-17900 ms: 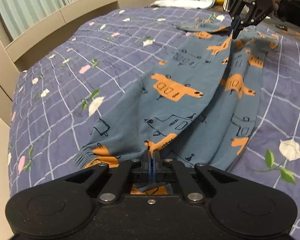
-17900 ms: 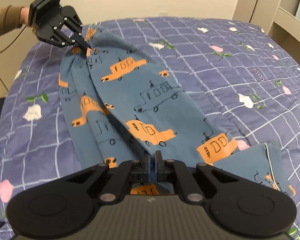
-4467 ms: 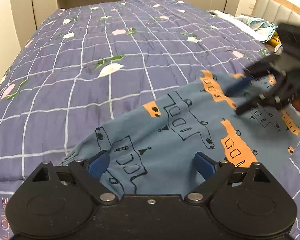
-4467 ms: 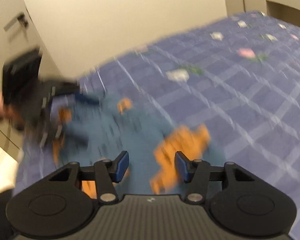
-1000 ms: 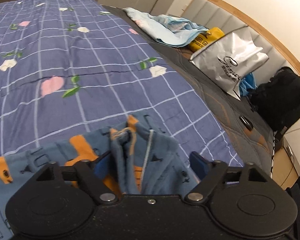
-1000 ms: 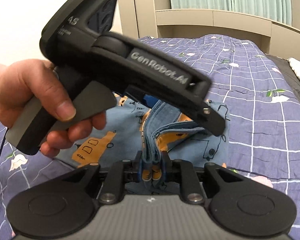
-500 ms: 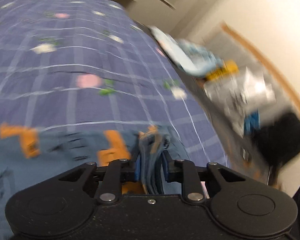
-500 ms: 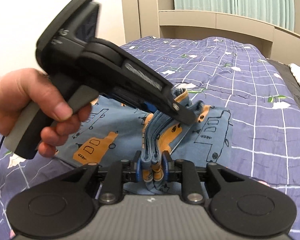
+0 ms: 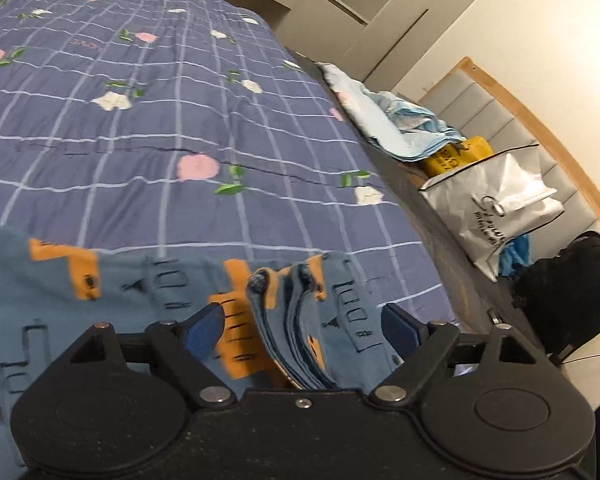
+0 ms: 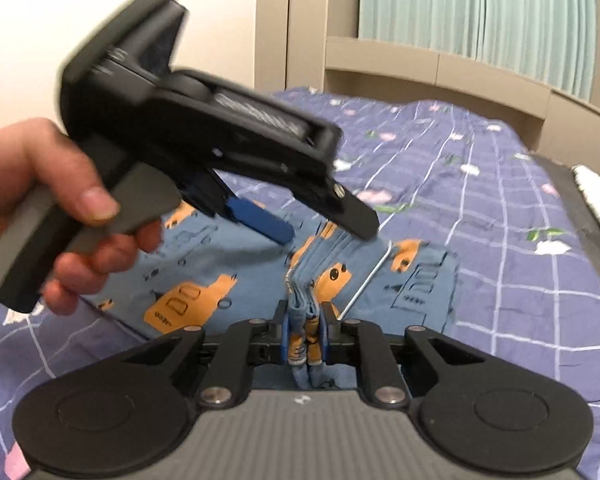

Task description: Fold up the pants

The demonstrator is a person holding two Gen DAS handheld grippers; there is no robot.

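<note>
The blue pants (image 9: 100,280) with orange car prints lie folded on the bed. One bunched edge (image 9: 296,320) stands up between the fingers of my left gripper (image 9: 302,330). Its jaws are opening and stand wide apart, and the blue pads do not touch the cloth. In the right wrist view the left gripper (image 10: 320,228) hangs just above the pants (image 10: 188,300), held by a hand (image 10: 60,208). My right gripper (image 10: 305,336) is closing, and its pads pinch the stacked layers of the same bunched edge.
A purple checked quilt (image 9: 140,140) with flowers covers the bed. Along its right side lie light blue clothes (image 9: 392,128), a yellow bag (image 9: 456,156), a white bag (image 9: 496,208) and a black backpack (image 9: 572,292). A wardrobe and curtain (image 10: 480,20) stand beyond the bed.
My left gripper was clamped on the bunched edge half a second ago and has now let go, its jaws spread wide. The right gripper keeps its pinch on the fold.
</note>
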